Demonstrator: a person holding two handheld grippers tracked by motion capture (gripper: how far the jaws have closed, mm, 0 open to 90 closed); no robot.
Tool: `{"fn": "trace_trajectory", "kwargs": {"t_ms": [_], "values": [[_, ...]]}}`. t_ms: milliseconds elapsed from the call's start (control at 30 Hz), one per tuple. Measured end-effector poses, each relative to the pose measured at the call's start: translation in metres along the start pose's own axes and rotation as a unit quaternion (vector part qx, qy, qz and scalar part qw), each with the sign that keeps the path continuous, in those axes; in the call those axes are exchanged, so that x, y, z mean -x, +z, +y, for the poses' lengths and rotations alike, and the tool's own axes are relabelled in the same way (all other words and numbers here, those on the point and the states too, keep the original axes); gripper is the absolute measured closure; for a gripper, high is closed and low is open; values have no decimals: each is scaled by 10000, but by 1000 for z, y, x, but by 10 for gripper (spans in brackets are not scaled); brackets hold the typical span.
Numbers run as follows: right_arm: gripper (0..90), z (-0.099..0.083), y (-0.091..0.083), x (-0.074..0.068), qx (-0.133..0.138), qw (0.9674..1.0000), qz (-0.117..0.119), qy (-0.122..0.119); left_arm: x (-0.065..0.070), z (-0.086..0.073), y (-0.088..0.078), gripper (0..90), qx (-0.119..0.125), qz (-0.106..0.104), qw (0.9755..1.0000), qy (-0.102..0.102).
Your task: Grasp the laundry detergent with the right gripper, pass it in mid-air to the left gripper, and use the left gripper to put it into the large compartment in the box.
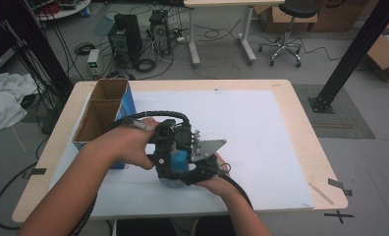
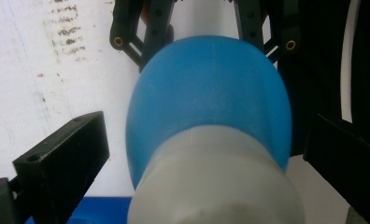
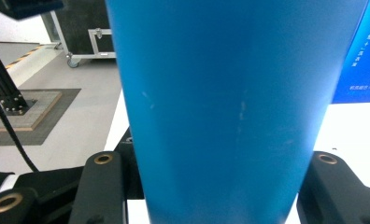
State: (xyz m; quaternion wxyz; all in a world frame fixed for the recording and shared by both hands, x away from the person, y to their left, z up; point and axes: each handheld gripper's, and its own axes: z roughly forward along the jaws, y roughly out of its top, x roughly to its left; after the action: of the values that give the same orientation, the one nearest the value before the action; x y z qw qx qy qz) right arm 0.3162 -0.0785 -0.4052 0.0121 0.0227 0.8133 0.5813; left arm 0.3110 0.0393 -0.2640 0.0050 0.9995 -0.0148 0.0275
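The right claw (image 1: 182,169) is pinching a blue bottle (image 3: 230,107) by its body. The left claw (image 2: 206,140) is standing spread around the bottle's pale neck, pads apart from it, with a cardboard box (image 1: 101,110) just beside it on the counter (image 1: 261,128).

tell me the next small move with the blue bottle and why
Probably close the left gripper on the white cap to twist it. The right gripper is already shut on the blue bottle, with its jaws on both sides of the body. In the left gripper view the jaws stand open on either side of the cap end, with gaps showing, so nothing grips it yet.
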Motion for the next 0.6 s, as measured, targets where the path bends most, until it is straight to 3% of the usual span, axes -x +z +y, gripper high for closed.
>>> {"fn": "trace_trajectory", "kwargs": {"t_ms": [600], "values": [[460,0,6,-2,13,10000,-1,1,1,-4,6,116,-123,-12,9999,-9]]}}
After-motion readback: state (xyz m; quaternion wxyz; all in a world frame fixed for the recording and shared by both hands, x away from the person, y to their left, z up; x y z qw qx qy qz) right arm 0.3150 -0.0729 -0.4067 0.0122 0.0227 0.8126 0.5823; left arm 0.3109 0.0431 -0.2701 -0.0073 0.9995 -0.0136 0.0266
